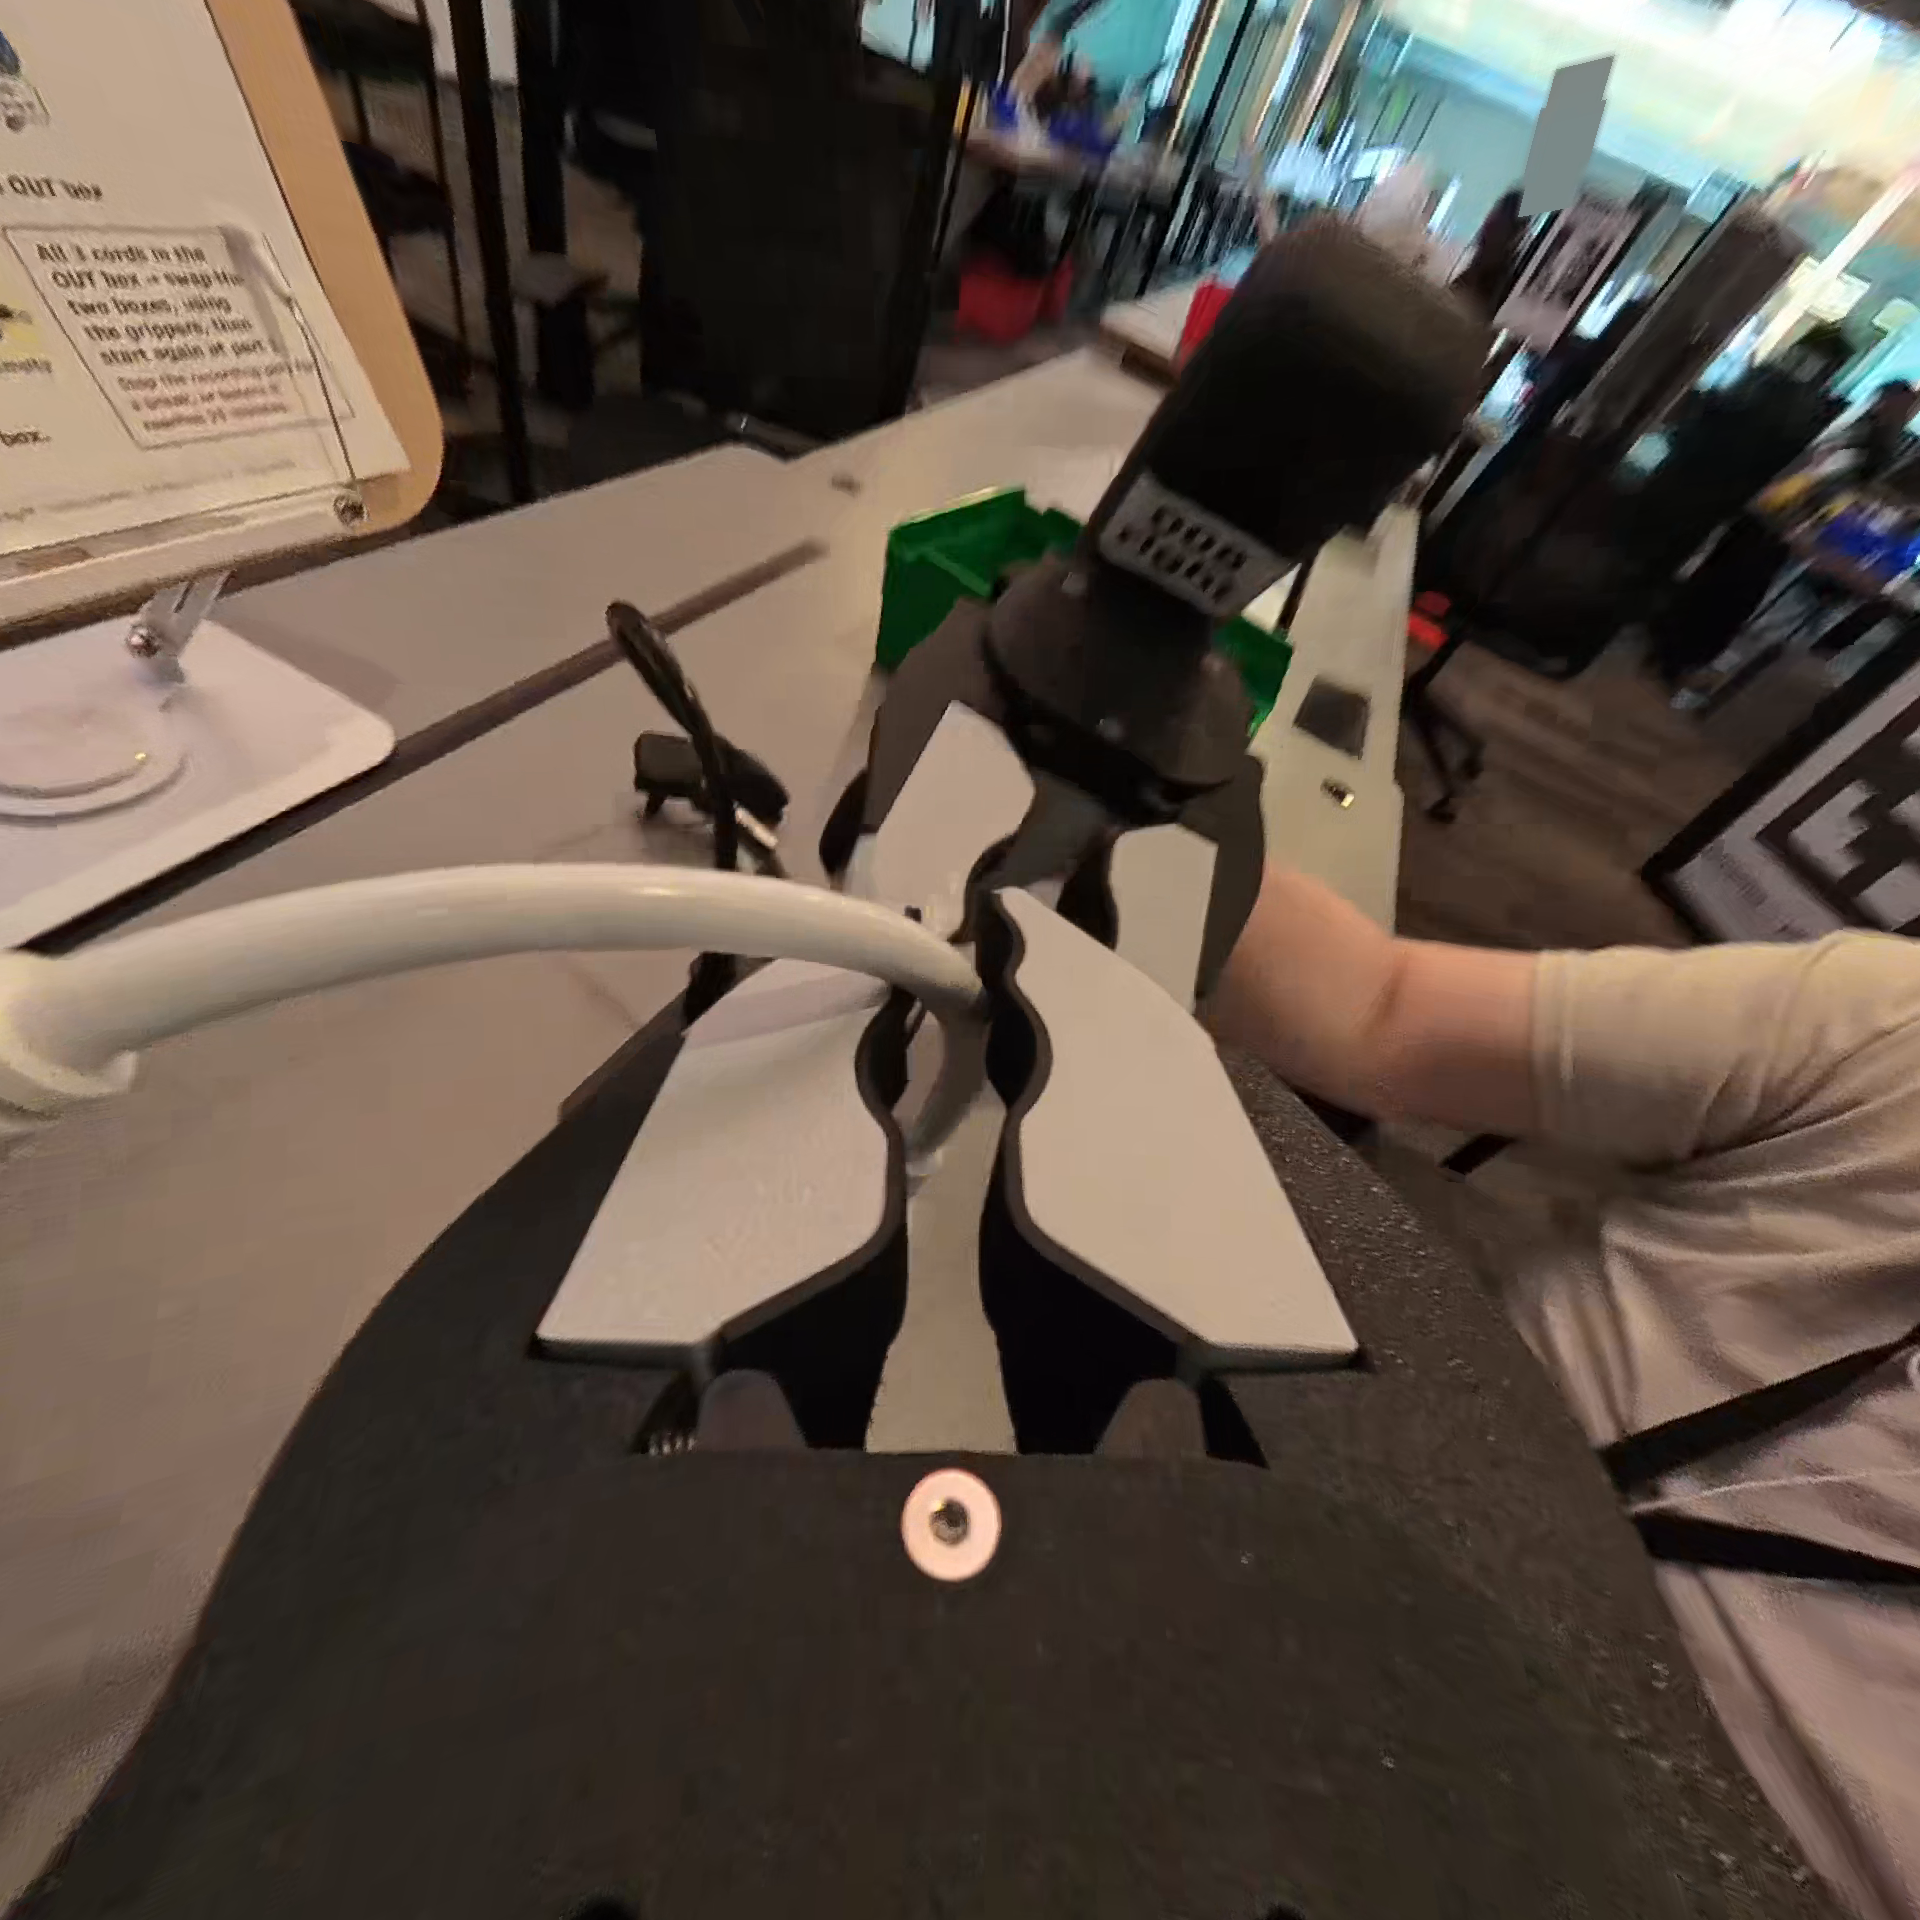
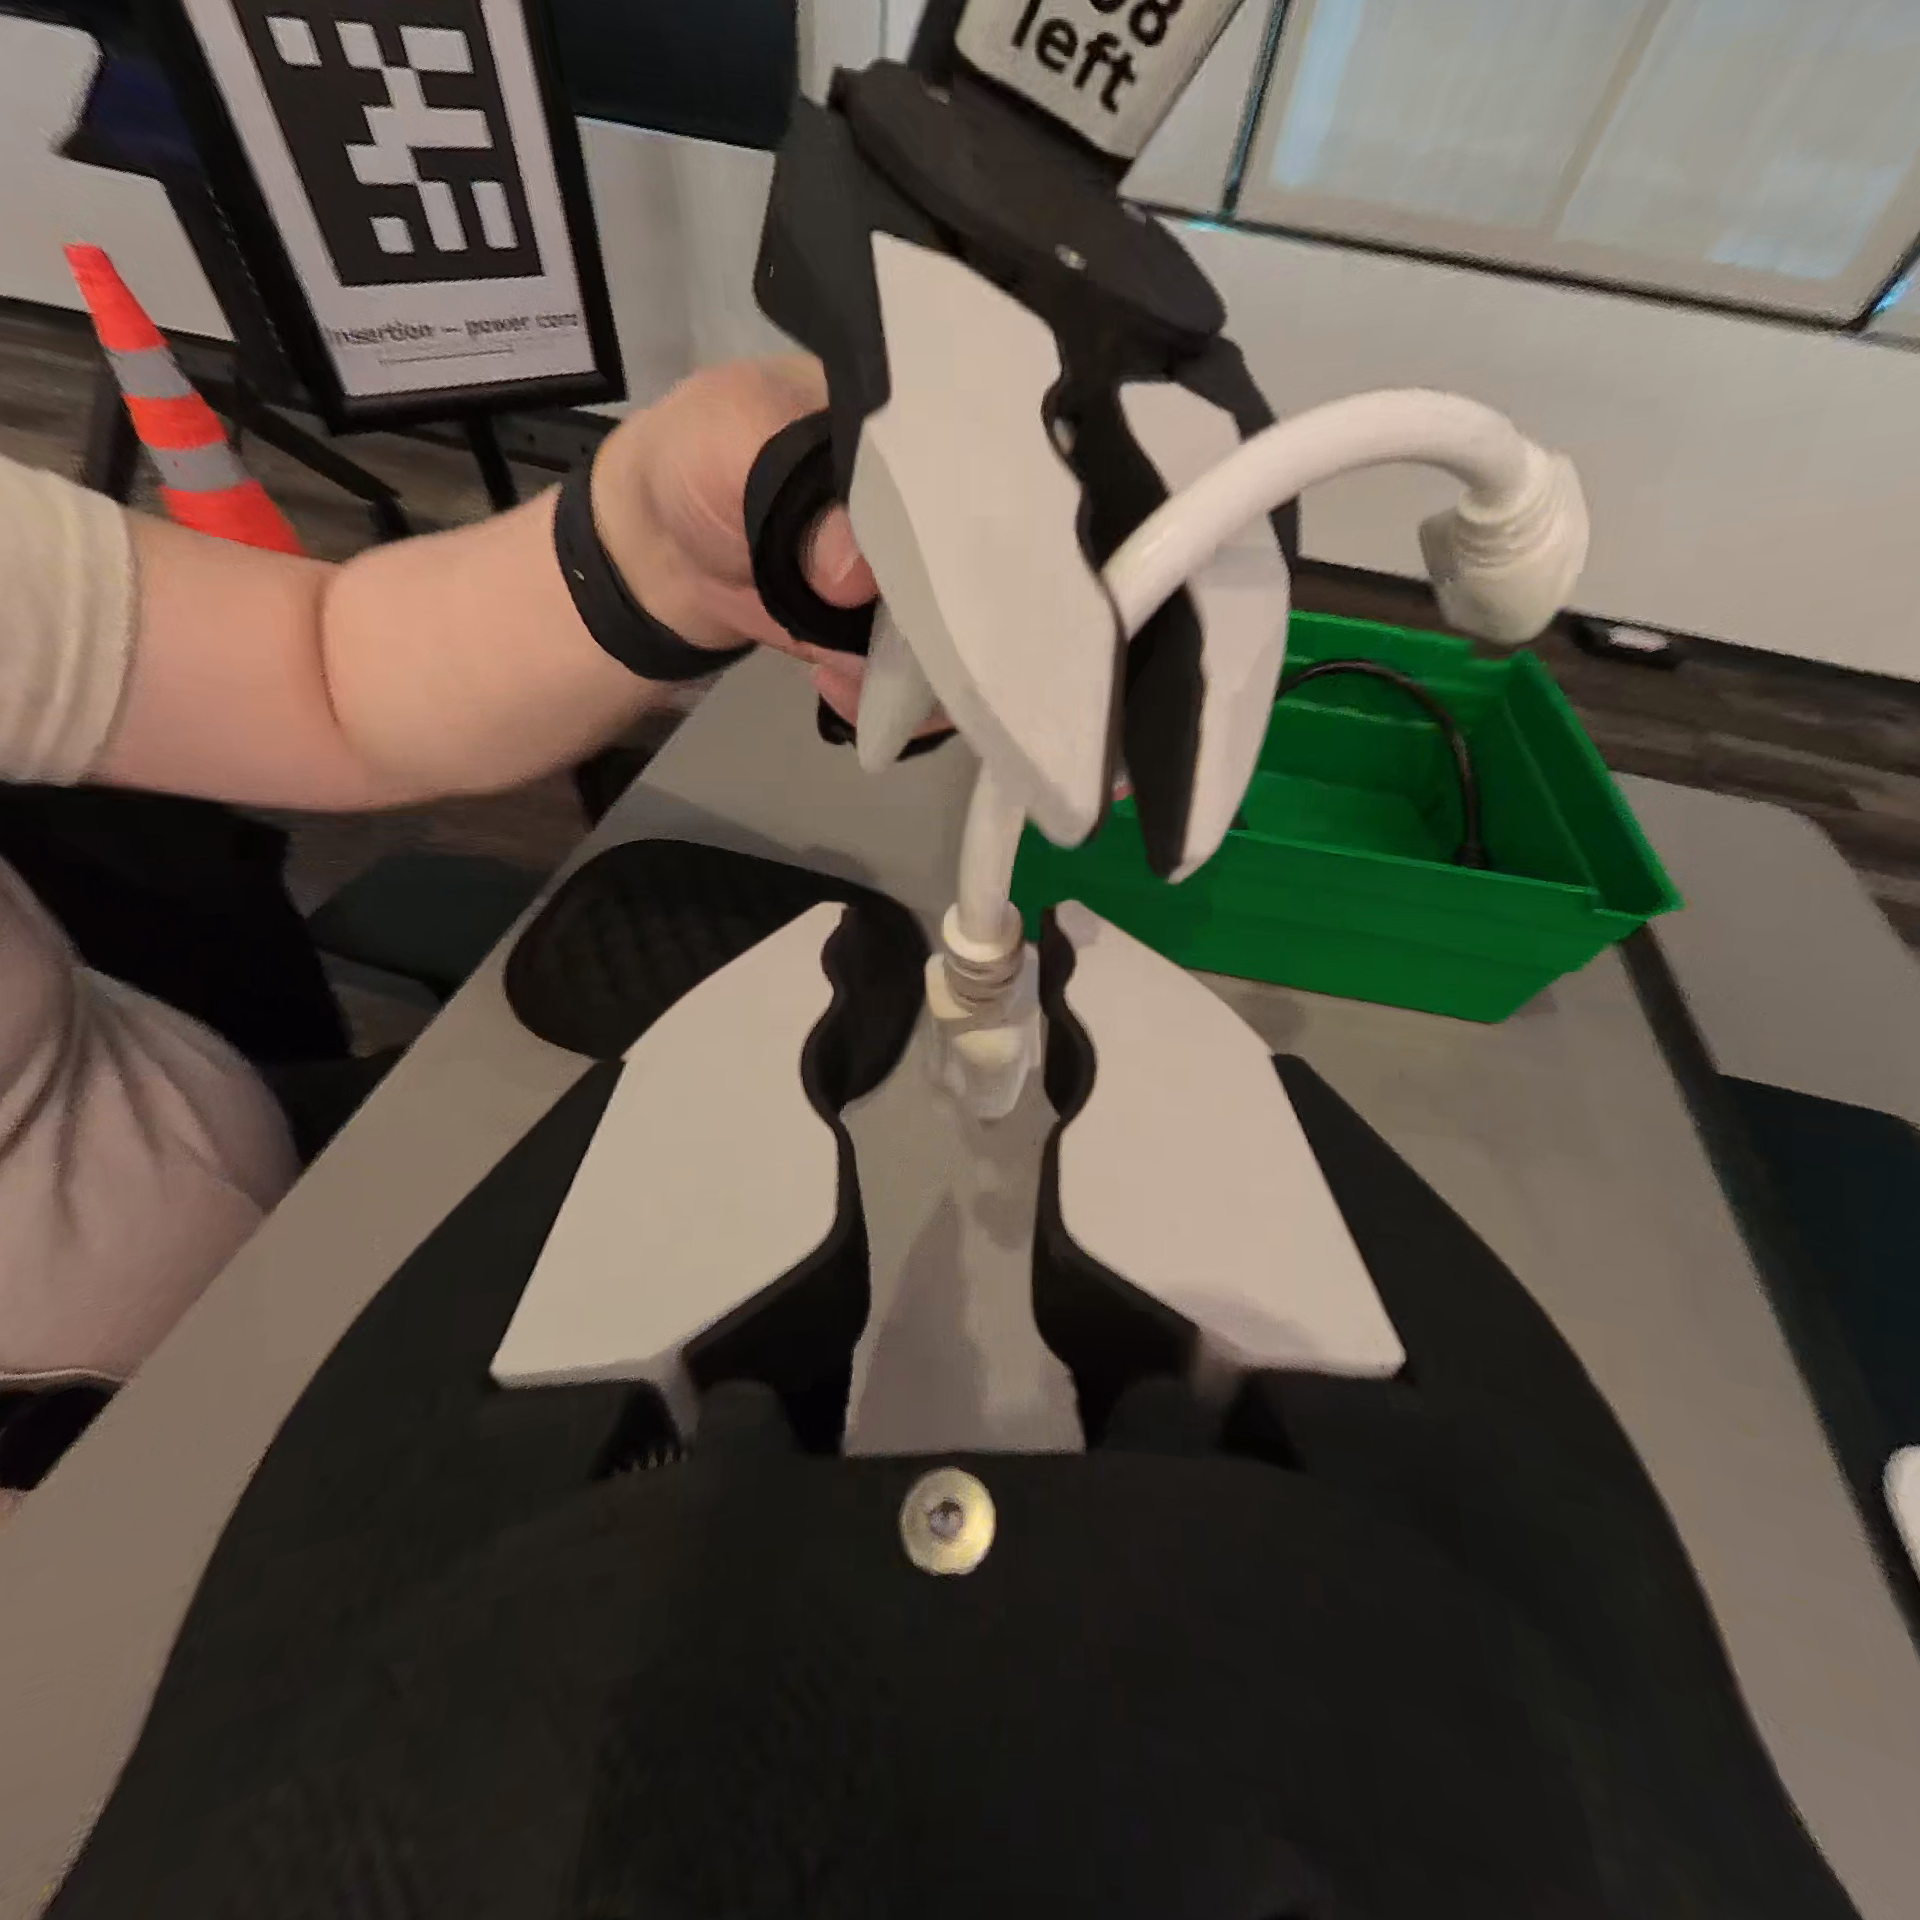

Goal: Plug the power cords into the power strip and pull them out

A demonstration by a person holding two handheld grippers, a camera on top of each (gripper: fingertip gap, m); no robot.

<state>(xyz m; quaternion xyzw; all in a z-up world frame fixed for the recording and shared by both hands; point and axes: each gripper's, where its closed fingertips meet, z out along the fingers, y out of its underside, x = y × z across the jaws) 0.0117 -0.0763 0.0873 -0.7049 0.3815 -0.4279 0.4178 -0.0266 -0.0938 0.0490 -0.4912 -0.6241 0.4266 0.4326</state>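
Observation:
A short white power cord (image 1: 520,904) hangs in the air between my two grippers. My left gripper (image 1: 961,966) is shut on the cord's middle. It also shows in the right wrist view (image 2: 1127,842), with one white plug (image 2: 1507,551) curving free to the right. My right gripper (image 2: 951,925) is shut on the plug (image 2: 982,1039) at the cord's lower end, above the grey table (image 2: 1455,1143). In the left wrist view the right gripper (image 1: 935,894) meets mine tip to tip. I see no power strip that I can be sure of.
A green bin (image 2: 1351,904) with a black cord (image 2: 1444,727) stands behind the grippers. Another black cord (image 1: 707,769) lies on the table. A sign on a stand (image 1: 156,312) is at the left, and a long white block (image 1: 1340,727) is behind the right gripper. An orange cone (image 2: 166,416) stands on the floor.

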